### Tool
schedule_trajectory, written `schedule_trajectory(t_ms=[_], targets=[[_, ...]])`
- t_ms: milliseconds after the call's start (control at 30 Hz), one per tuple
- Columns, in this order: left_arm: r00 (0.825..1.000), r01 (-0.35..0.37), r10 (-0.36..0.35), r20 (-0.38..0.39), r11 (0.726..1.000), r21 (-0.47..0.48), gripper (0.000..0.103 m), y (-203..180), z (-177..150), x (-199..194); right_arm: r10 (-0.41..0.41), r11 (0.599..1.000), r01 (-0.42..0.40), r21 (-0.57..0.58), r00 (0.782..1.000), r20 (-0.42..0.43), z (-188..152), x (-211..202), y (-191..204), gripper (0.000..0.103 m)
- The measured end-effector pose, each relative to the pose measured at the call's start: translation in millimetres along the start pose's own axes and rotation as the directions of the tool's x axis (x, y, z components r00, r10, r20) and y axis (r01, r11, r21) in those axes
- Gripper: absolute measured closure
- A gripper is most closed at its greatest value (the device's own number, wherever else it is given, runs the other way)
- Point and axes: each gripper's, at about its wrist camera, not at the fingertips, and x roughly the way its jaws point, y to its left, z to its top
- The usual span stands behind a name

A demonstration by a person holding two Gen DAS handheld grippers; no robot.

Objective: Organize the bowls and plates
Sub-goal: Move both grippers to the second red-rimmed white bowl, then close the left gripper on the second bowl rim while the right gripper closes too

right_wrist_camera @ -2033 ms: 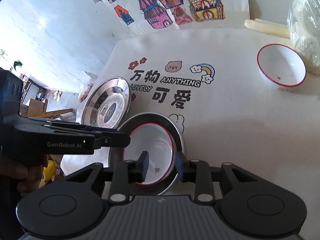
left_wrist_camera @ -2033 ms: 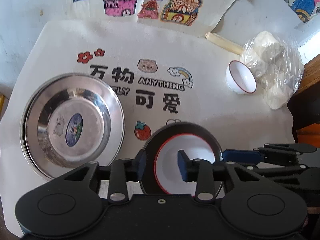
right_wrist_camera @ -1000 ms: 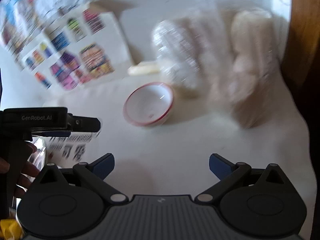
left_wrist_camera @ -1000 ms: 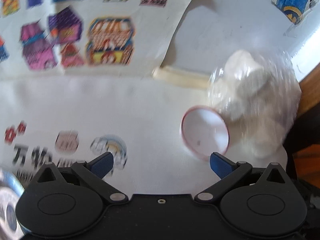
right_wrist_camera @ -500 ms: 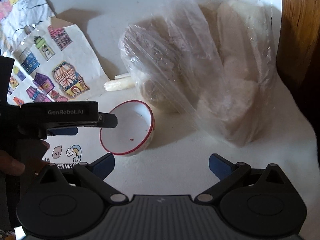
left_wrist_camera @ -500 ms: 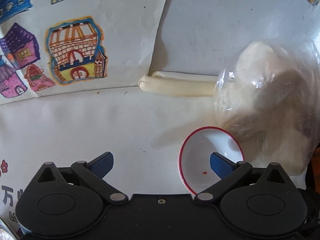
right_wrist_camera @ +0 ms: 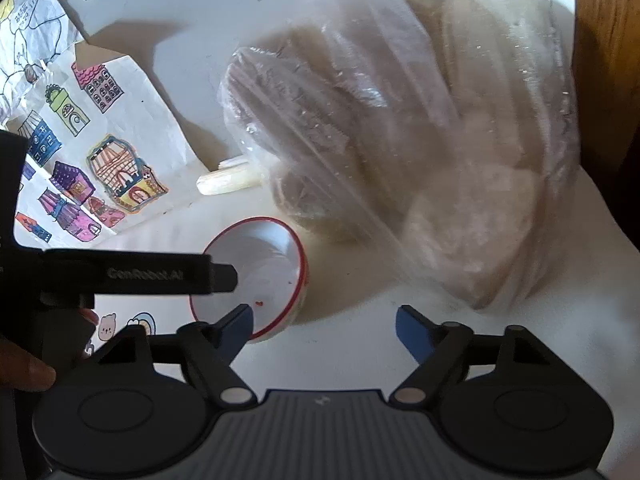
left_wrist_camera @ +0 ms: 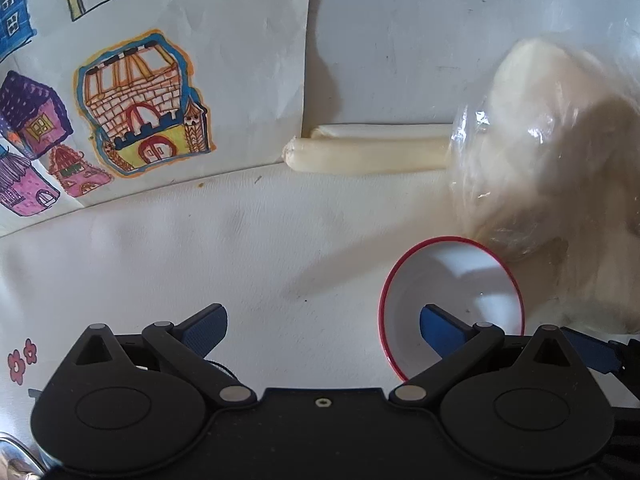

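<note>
One bowl (left_wrist_camera: 452, 300) remains on the cloth (left_wrist_camera: 240, 248), white with a red rim, touching the plastic bag (right_wrist_camera: 400, 140) behind it. Judged rigid, light, glazed and slippery, likely breakable; the rim is the sound hold, one finger inside and one outside. Left gripper (left_wrist_camera: 322, 330) is spread wide, its one finger over the bowl's inside, nothing pinched. Right gripper (right_wrist_camera: 324, 328) is closing with only bare cloth between its jaws, its left finger at the near rim. The bag crowds the far side; a pale roll (left_wrist_camera: 364, 152) and house drawings (left_wrist_camera: 140, 104) lie well apart
</note>
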Motion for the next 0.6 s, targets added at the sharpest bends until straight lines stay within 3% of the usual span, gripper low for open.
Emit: schedule_trajectory(t_ms=[100,367,433,600], targets=[[1.000,-0.017,0.017,-0.001,1.000,-0.004,0.003,-1.9,0.0,1.2,0.004,1.000,-0.004,-0.004,1.000,0.000,1.0,4.4,3.5,0.030],[1.000,-0.005,0.005,0.006,0.998,-0.065,0.029,-2.7,-1.0,-2.4,0.050,0.999,-0.049,-0.010,0.999,0.003,4.5,9.8,4.2,0.055],[1.000,0.013,-0.013,0.001,0.997,-0.077,0.042,-3.1,-1.5,-3.9,0.059,0.998,-0.059,-0.014,0.998,0.000,6.1,11.7,6.4,0.064],[0.995,0.099,-0.101,-0.016,0.990,-0.099,0.070,-7.1,-3.2,-3.2,0.075,0.997,-0.075,-0.012,0.997,-0.013,8.1,17.0,9.0,0.072]])
